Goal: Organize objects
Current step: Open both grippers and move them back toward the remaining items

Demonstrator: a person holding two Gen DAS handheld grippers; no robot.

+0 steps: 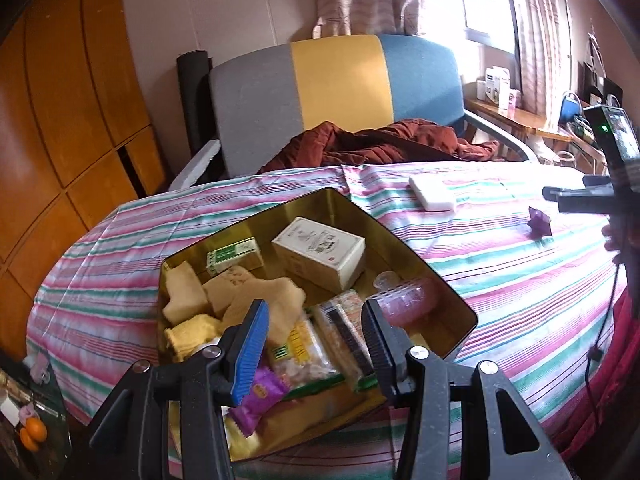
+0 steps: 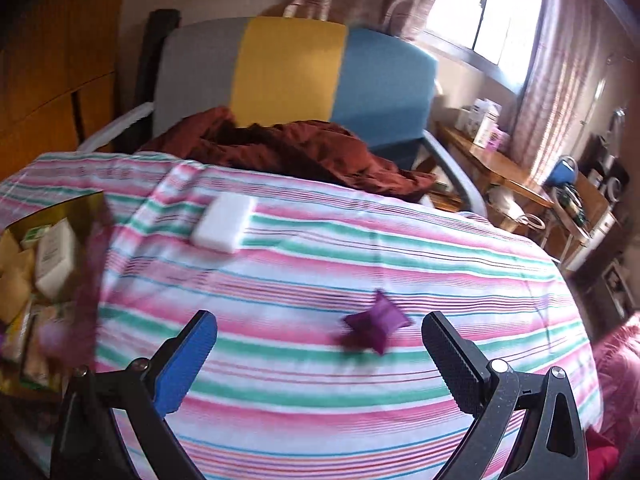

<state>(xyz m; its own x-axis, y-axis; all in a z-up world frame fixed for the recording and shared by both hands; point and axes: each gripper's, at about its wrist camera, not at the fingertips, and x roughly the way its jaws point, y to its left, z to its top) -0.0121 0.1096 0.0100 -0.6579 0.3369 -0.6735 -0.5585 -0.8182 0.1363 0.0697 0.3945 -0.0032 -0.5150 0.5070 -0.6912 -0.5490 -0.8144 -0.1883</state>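
At the left, the left tool (image 1: 316,332) hangs over the gold tin (image 1: 404,236) of packets and boxes on the striped counter (image 1: 500,280), its jaws partly apart with nothing pinched between them. Further right a white box (image 2: 224,222) lies flat on the cloth. Right of that, the right tool (image 2: 320,344) stands wide apart and empty, with the small purple packet (image 2: 376,322) lying on the cloth between its fingers, untouched.
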